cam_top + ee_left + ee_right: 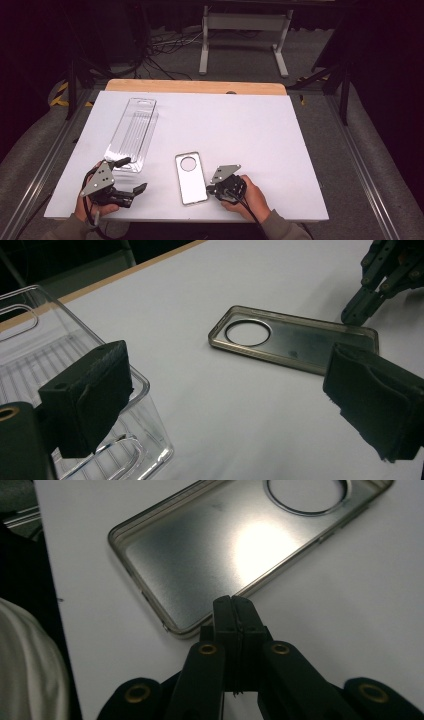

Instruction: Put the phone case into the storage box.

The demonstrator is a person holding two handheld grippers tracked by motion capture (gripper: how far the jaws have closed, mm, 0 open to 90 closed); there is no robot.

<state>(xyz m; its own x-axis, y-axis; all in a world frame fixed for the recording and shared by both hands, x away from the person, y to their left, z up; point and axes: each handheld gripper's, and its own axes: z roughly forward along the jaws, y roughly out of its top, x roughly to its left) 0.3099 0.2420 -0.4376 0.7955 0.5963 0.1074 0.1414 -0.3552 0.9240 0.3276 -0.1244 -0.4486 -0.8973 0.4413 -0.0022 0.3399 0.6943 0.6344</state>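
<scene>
A clear phone case with a round camera hole lies flat, hollow side up, near the front of the white table. My right gripper is shut, its tips resting against the case's right rim near the front corner; in the right gripper view the gripper touches the case at its edge, with nothing seen between the jaws. My left gripper stands open to the left of the case. In the left gripper view its wide-set pads frame the case farther off.
A clear plastic package tray lies at the table's left, its near end right by my left gripper, and the tray sits behind the left pad. A wooden strip borders the far edge. A white frame and cables are on the floor beyond.
</scene>
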